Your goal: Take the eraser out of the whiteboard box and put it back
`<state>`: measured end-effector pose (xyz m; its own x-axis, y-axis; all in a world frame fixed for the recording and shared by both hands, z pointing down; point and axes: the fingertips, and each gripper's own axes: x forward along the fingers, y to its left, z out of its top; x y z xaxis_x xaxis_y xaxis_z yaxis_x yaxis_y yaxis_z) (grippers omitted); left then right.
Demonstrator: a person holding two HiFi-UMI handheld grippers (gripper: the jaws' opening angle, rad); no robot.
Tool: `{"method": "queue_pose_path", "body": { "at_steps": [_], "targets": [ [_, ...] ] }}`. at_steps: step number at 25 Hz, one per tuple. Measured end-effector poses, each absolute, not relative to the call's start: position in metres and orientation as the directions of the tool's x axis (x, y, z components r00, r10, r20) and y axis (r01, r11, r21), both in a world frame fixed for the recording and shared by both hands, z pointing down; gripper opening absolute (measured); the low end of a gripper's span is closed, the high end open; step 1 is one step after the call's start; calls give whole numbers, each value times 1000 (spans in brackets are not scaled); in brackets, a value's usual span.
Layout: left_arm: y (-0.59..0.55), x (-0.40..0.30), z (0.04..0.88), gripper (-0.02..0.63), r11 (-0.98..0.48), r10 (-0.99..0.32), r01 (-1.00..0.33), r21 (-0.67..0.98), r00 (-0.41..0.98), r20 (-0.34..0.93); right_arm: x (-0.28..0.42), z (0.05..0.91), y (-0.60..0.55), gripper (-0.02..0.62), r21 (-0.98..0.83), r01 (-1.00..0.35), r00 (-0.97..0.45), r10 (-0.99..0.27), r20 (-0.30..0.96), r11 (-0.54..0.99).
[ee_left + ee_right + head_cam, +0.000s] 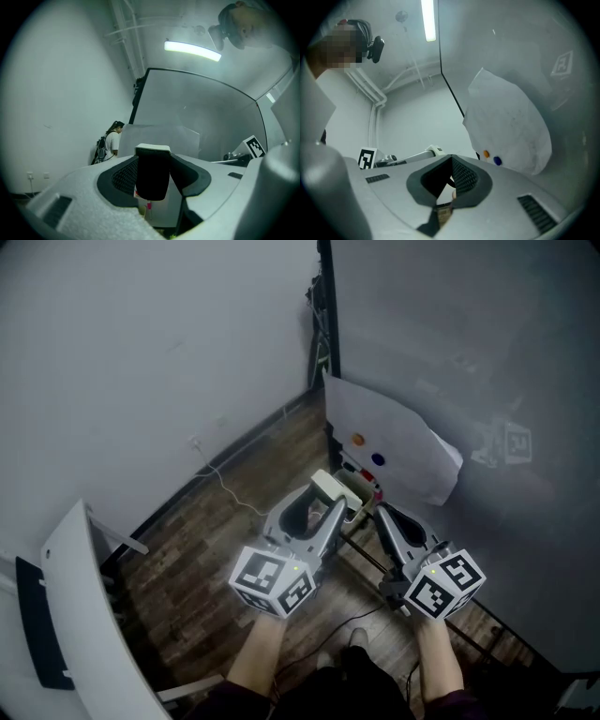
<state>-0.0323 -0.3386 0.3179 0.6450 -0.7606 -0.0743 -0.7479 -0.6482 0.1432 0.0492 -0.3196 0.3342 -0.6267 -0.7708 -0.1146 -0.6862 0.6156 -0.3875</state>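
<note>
The left gripper clamps the eraser just near the whiteboard box. Above hangs a paper sheet with orange and blue magnets. The right gripper, to the right, is clenched and empty.

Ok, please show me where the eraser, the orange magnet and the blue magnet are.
eraser (pixel 152 176): left gripper view, on the middle of its dark face.
orange magnet (pixel 357 439): head view, on its centre.
blue magnet (pixel 377 459): head view, on its centre.
</note>
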Motion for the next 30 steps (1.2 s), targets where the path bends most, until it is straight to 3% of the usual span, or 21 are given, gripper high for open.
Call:
{"method": "queue_pose_path", "body": {
  "at_steps": [30],
  "targets": [
    [-421, -23, 478, 198, -607, -777, -783, 137, 621, 107, 46, 448, -367, 3, -496, -652, -651, -759, -23, 574]
  ]
}}
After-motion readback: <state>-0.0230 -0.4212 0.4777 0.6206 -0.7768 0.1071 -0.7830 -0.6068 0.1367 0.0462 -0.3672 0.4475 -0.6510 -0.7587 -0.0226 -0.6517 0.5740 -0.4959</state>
